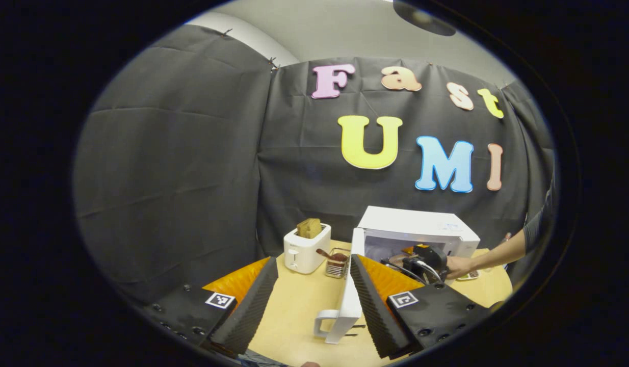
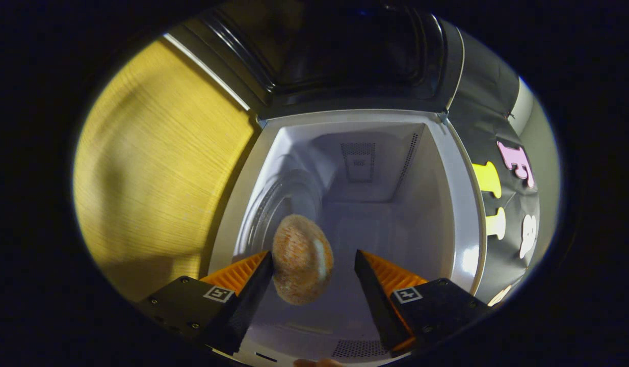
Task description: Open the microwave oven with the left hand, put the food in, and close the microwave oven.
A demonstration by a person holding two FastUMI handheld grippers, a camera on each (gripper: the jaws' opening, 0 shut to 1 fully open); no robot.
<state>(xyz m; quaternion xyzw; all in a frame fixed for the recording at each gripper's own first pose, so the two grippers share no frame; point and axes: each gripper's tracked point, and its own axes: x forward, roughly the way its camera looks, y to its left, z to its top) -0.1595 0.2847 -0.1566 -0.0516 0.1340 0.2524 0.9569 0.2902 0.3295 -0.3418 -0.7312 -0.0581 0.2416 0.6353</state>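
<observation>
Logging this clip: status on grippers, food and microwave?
Left gripper open, off the door. Right gripper open at the microwave mouth, bun between its fingers, apparently released. Door open, cavity unobstructed.

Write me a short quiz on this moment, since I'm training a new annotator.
1. True or false: the microwave door is shut.
2. What sits in the slot of the toaster?
3. Pick one. The right gripper is: A) shut on the bun; B) open, with the bun between its fingers inside the oven; C) open over the table.

Key
1. False: it stands open.
2. A slice of bread.
3. B.
</observation>
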